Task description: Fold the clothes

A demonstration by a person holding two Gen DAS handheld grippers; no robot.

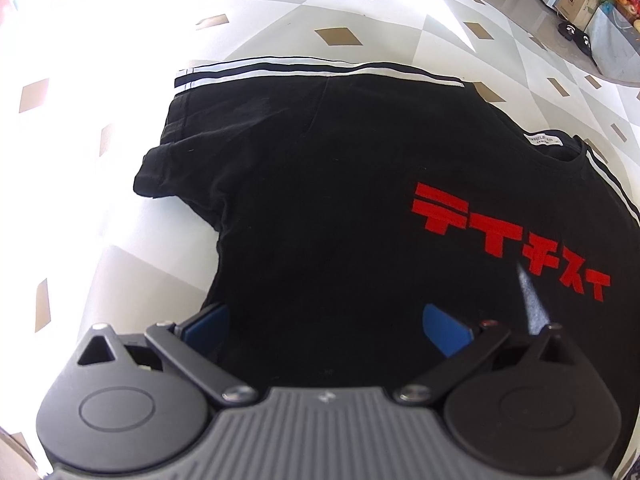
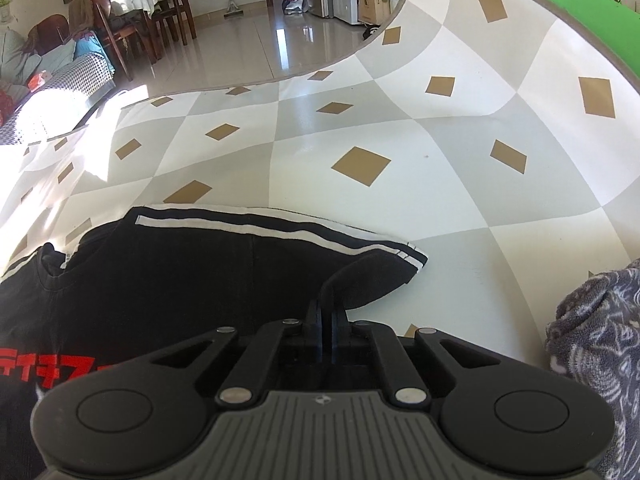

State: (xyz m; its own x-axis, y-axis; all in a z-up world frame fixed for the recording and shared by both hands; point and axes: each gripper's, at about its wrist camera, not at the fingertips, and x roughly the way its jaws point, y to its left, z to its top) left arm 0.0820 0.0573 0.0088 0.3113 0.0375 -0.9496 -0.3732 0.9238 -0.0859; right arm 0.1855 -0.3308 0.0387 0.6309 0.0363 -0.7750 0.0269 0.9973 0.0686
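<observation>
One black cotton T-shirt with red lettering (image 1: 320, 208) is lying mid-frame on the checkered worktop (image 2: 400, 120); the left tool (image 1: 326, 326) is hovering spread, the right tool (image 2: 327, 316) is pinching its sleeve (image 2: 372, 280).

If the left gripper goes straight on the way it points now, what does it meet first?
Most likely the black T-shirt: the left gripper points steeply down with open jaws, and the shirt's cloth fills the gap between them. How far above it cannot be told.
</observation>
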